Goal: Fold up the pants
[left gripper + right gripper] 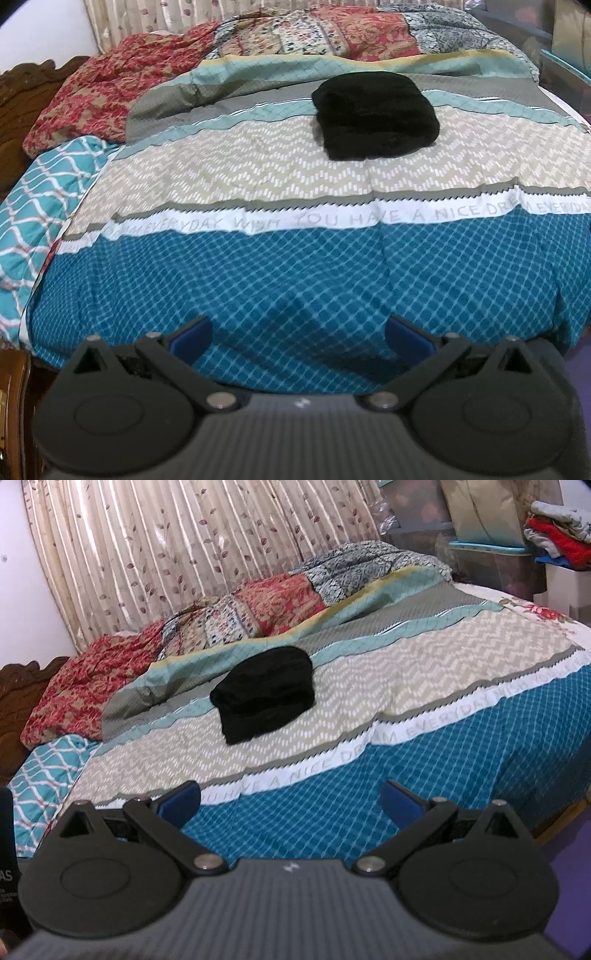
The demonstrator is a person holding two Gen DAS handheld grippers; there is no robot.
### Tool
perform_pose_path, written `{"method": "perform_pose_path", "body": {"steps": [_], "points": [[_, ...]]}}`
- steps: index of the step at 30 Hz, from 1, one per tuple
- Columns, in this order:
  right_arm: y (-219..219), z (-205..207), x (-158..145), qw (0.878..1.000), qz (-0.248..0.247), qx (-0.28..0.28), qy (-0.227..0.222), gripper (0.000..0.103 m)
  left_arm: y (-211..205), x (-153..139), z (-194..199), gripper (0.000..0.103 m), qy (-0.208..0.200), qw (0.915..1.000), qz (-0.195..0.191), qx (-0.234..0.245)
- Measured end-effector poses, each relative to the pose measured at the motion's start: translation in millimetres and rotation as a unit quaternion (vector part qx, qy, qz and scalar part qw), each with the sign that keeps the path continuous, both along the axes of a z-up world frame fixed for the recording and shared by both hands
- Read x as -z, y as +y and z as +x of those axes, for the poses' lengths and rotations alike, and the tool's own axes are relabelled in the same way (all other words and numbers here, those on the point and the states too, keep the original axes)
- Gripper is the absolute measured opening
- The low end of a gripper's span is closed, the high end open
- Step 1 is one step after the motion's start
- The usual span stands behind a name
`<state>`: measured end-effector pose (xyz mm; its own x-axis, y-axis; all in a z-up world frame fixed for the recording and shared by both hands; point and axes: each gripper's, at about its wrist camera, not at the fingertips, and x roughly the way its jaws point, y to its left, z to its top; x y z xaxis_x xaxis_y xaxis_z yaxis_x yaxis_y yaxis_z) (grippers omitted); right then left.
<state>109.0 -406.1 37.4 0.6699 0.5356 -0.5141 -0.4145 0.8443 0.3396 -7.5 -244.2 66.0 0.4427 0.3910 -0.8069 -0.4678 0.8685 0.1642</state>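
Note:
The black pants lie as a compact folded bundle on the beige zigzag band of the bedspread, far ahead of both grippers. In the right wrist view the same pants sit ahead and left of centre. My left gripper is open, held low over the blue checked part of the bedspread, with nothing between its blue pads. My right gripper is open too, hovering over the near blue band, its blue pads empty. Neither gripper touches the pants.
A crumpled red floral and patchwork quilt is heaped at the far side, against a curtain. A carved wooden headboard stands at left. Storage bins with stacked clothes stand at the far right. A teal lattice sheet shows at left.

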Motion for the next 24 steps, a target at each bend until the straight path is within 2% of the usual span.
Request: {"method": "perform_pose_path", "body": {"steps": [11, 24], "points": [[-3.9, 47.3, -11.6, 1.000, 0.013, 0.015, -0.016, 0.103, 3.7, -8.0, 53.8, 0.103, 0.009, 0.9996, 0.019, 0.017], [2.5, 99.6, 1.8, 0.999, 0.017, 0.025, 0.023, 0.103, 11.7, 11.3, 99.2, 0.103, 0.049, 0.9985, 0.014, 0.018]]}}
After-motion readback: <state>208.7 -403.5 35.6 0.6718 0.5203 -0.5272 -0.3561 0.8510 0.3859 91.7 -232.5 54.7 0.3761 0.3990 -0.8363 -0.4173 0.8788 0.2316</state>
